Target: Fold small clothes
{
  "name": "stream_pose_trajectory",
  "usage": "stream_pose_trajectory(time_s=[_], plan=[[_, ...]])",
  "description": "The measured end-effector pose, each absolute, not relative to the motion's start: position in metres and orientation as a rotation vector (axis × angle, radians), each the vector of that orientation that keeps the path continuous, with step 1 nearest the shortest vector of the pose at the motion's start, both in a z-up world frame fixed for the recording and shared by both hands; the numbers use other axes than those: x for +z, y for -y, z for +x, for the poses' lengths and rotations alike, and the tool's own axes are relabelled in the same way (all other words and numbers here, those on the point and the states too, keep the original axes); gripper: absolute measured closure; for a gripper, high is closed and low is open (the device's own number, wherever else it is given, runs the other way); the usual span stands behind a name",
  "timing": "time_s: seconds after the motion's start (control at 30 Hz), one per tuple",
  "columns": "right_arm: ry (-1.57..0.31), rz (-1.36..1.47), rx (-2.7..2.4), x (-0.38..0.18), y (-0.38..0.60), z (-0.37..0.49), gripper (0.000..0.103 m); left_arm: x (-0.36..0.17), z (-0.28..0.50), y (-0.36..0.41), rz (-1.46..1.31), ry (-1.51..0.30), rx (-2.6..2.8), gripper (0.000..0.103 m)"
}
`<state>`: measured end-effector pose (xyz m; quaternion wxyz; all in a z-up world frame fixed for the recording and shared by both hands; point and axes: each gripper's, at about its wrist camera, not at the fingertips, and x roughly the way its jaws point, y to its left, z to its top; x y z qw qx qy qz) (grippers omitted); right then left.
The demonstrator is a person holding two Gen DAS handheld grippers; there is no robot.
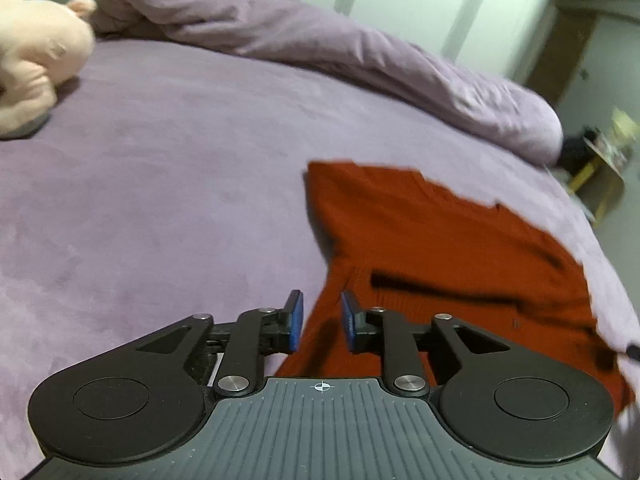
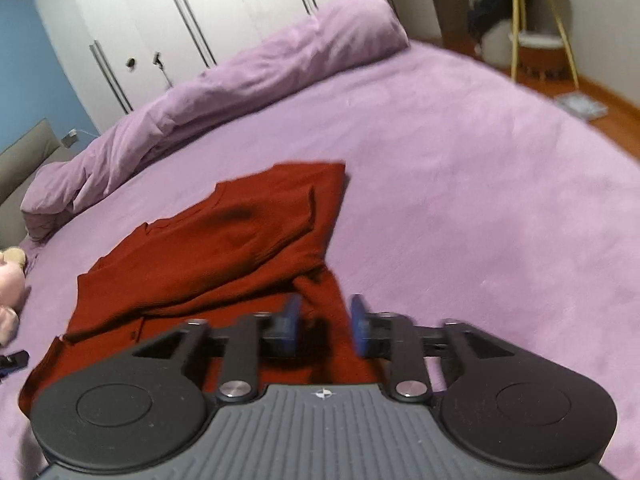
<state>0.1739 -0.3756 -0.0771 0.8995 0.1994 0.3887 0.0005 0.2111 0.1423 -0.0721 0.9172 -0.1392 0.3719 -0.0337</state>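
Observation:
A dark red knit garment (image 1: 440, 248) lies partly folded on the purple bed; it also shows in the right wrist view (image 2: 224, 248). My left gripper (image 1: 321, 322) is open, its blue pads on either side of the garment's near left edge, just above it. My right gripper (image 2: 325, 326) is open, with the garment's near right corner between its blue pads. I cannot tell whether either one touches the cloth.
A rolled purple duvet (image 1: 320, 48) runs along the far side of the bed (image 2: 480, 184). A pink plush toy (image 1: 32, 60) lies at the left. White wardrobes (image 2: 200, 20) stand behind. A yellow-legged stool (image 2: 540, 44) stands on the floor at right.

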Motion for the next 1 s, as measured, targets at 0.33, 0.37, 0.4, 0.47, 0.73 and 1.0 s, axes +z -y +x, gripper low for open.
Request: stream_pose_trajectory(time_s=[0.33, 0.37, 0.4, 0.47, 0.73, 1.0], plan=[[-0.85, 0.244, 0.216, -0.082, 0.358, 0.174, 0.064, -0.089, 0.228, -0.113, -0.116, -0.825, -0.196, 0.06], [-0.854, 0.243, 0.218, -0.083, 0.359, 0.175, 0.062, -0.09, 0.23, -0.11, -0.103, -0.83, -0.199, 0.061], [-0.863, 0.246, 0.222, -0.084, 0.359, 0.176, 0.061, -0.091, 0.232, -0.109, -0.091, -0.834, -0.203, 0.061], [-0.869, 0.234, 0.215, -0.085, 0.36, 0.174, 0.061, -0.092, 0.235, -0.105, -0.072, -0.838, -0.204, 0.062], [-0.881, 0.081, 0.207, -0.094, 0.343, 0.187, 0.063, -0.091, 0.246, -0.096, -0.058, -0.837, -0.198, 0.093], [-0.922, 0.098, 0.21, -0.102, 0.348, 0.197, 0.072, -0.086, 0.238, -0.098, -0.097, -0.828, -0.266, 0.093]])
